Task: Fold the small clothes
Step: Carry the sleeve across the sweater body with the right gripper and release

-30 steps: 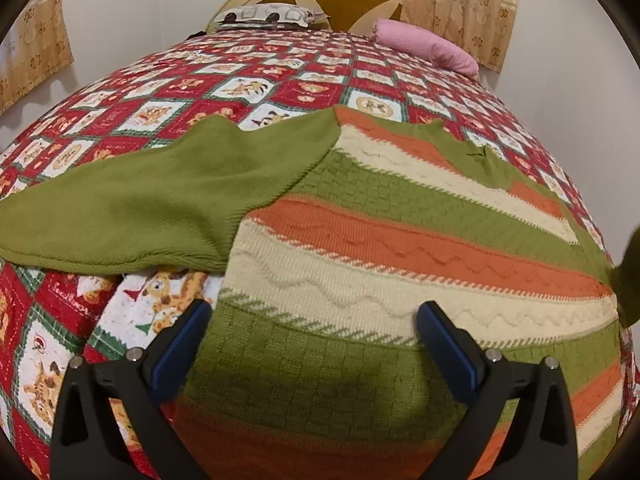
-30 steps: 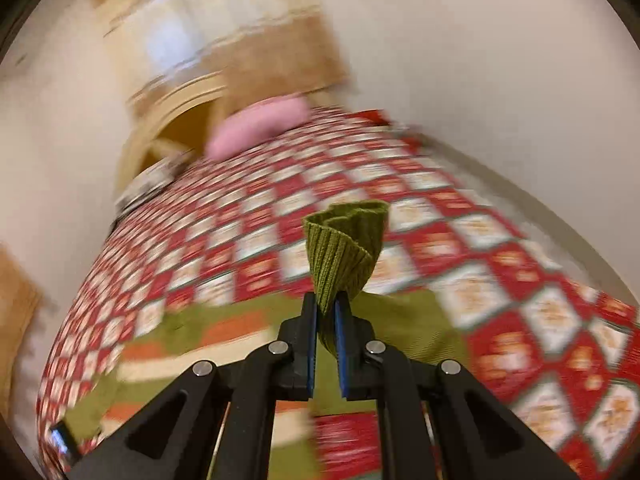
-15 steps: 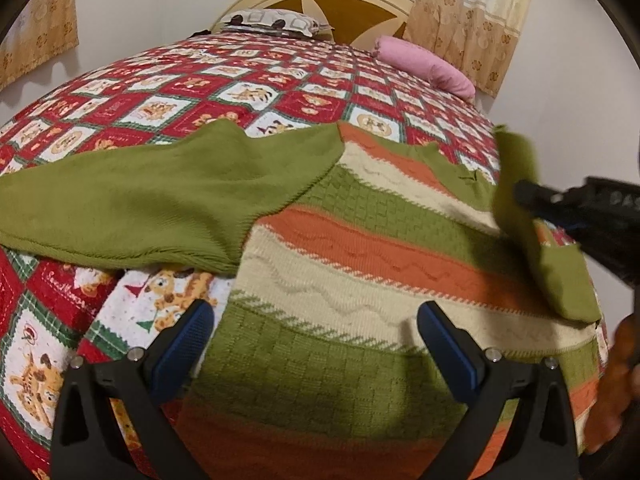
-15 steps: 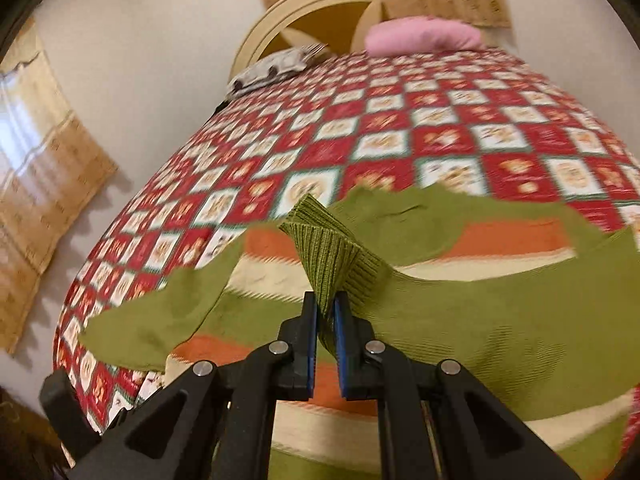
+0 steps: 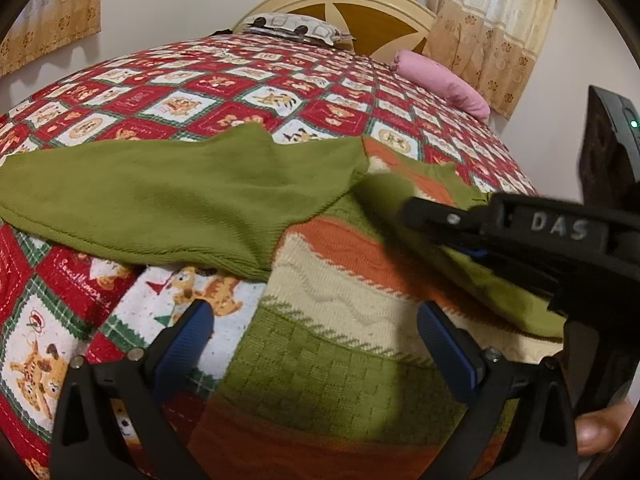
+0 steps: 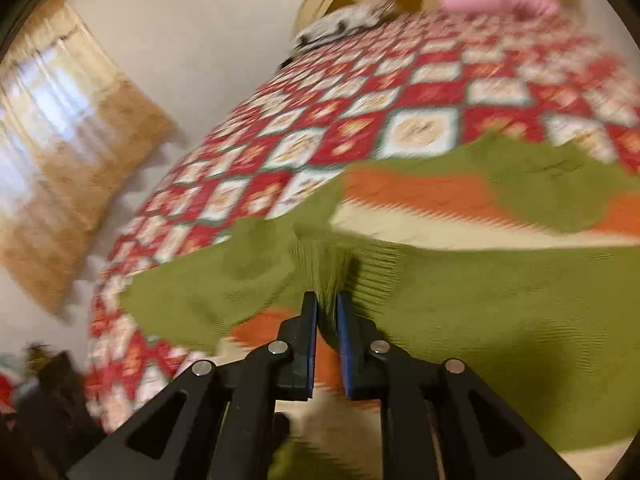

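A small knit sweater point(image 5: 340, 292) with green, orange and cream stripes lies flat on the bed. Its left green sleeve point(image 5: 168, 200) is spread out to the left. My left gripper point(image 5: 316, 340) is open and empty, hovering over the sweater's lower hem. My right gripper point(image 6: 327, 308) is shut on the ribbed cuff of the right green sleeve point(image 6: 460, 304) and holds it over the sweater's body. It also shows in the left wrist view point(image 5: 520, 236), reaching in from the right. The right wrist view is motion-blurred.
The bed is covered by a red, white and green patchwork quilt point(image 5: 192, 104). A pink bolster point(image 5: 440, 84) and a patterned pillow point(image 5: 292, 28) lie at the headboard. A wall and curtains point(image 5: 492, 28) stand close on the right.
My right gripper has carried the right sleeve's cuff leftward and down across the sweater's body. My left gripper has stayed open, over the hem.
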